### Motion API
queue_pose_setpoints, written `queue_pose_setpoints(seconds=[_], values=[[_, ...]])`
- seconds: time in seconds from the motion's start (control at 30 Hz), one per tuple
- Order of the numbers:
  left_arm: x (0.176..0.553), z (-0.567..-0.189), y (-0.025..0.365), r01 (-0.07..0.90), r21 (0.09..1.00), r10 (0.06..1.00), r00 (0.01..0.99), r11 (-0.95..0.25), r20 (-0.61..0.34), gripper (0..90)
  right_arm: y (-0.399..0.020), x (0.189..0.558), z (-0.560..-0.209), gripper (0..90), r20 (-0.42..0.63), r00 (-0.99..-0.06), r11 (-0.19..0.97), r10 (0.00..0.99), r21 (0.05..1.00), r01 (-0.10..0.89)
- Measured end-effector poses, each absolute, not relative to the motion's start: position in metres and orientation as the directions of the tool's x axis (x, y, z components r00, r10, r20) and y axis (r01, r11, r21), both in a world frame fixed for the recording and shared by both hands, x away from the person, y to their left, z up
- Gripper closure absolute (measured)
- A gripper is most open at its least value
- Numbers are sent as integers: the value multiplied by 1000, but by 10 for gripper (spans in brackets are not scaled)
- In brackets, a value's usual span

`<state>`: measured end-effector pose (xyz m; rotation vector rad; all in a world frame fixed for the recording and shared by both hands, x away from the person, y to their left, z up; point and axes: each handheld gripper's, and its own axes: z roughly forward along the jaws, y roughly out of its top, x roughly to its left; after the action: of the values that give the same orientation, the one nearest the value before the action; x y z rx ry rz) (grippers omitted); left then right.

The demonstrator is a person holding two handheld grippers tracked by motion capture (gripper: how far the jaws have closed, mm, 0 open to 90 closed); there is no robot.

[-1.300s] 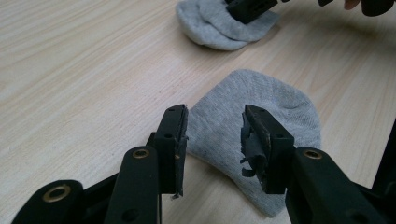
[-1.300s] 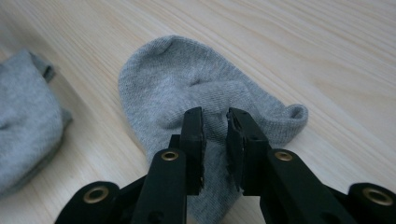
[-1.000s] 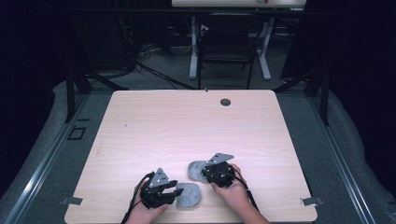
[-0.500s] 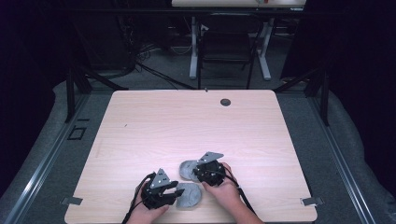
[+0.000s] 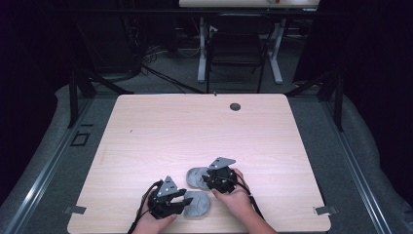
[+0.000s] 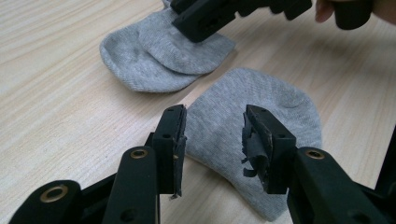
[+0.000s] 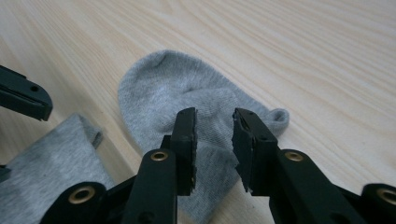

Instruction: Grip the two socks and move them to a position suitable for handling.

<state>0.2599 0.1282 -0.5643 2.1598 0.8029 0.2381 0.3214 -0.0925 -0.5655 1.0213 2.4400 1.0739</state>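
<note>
Two grey socks lie near the table's front edge. The farther sock (image 5: 194,177) (image 6: 159,60) (image 7: 173,93) is folded over on itself. My right gripper (image 5: 204,181) (image 7: 214,137) hovers low over it. Its jaws have just been opening and stand apart, and the cloth lies beneath them without being pinched. The nearer sock (image 5: 198,204) (image 6: 261,112) (image 7: 46,168) lies flat. My left gripper (image 5: 187,201) (image 6: 212,135) is open just above its edge, pads clear of the cloth. The right gripper's jaw (image 6: 219,16) crosses the top of the left gripper view.
The light wooden table (image 5: 195,131) has a dark round cable hole (image 5: 235,107) at the back. A chair (image 5: 236,48) and desk legs (image 5: 202,48) stand on the floor beyond it. Both hands rest at the front edge (image 5: 292,225).
My right gripper has shifted a little to the left, and the farther sock has moved with it. The left gripper and the nearer sock have stayed put.
</note>
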Motion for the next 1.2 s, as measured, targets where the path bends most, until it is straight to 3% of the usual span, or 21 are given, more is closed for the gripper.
queue_pose_setpoints(seconds=[0.33, 0.57, 0.87, 1.2], values=[[259, -562, 128, 460, 756, 626, 775, -466, -85, 572, -107, 311, -548, 642, 10, -714, 457, 700, 761, 460], [258, -561, 127, 451, 760, 626, 776, -469, -74, 514, -128, 294, -542, 601, 21, -702, 439, 712, 767, 468], [257, -561, 125, 452, 767, 620, 779, -456, -90, 473, -154, 274, -539, 488, 42, -695, 429, 718, 760, 488], [255, -561, 122, 450, 769, 622, 778, -455, -88, 440, -165, 263, -547, 442, 60, -679, 392, 731, 778, 491]])
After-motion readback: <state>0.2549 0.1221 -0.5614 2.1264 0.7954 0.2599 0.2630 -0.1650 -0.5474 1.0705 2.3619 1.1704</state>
